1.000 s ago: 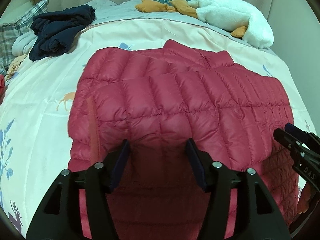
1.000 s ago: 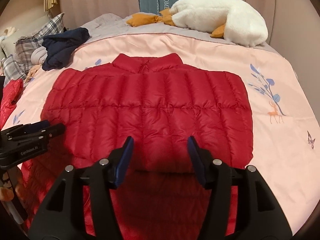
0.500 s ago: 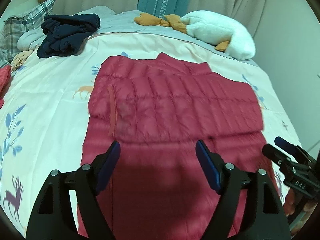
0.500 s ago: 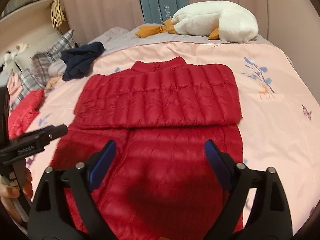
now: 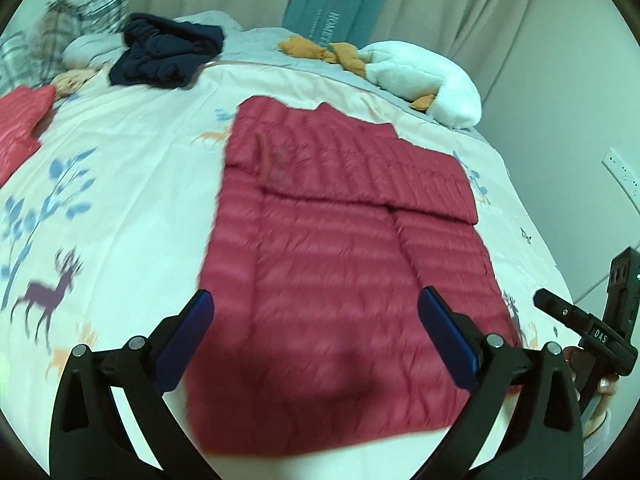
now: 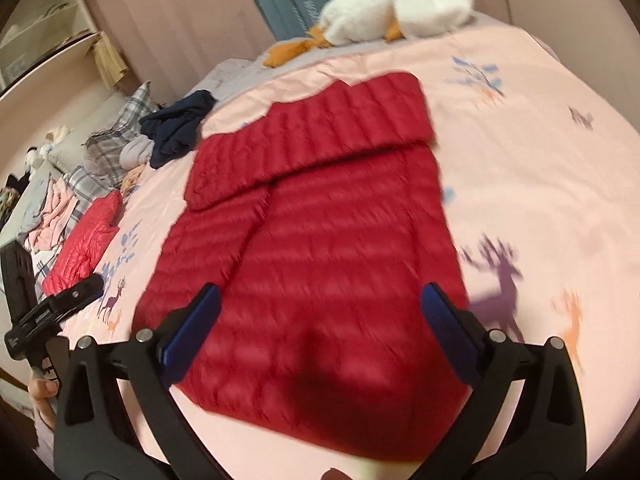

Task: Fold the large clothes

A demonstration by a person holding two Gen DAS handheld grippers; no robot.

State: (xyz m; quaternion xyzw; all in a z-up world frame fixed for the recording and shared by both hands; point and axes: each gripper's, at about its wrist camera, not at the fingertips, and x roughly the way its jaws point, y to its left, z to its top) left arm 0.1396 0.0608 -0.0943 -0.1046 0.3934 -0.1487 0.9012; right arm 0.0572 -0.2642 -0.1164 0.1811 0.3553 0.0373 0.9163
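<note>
Both grippers now sit higher and further back than a second ago, off the red jacket (image 5: 340, 264), which lies mid-frame on the bed (image 5: 132, 168), top part folded over. Left gripper (image 5: 316, 336) fingers apart, empty. Right gripper (image 6: 320, 328) fingers apart, empty.

Red quilted jacket (image 5: 344, 280) on a pale pink bedspread (image 5: 132, 184)

Beside the jacket, the bedspread carries blue leaves, purple and orange deer.
</note>
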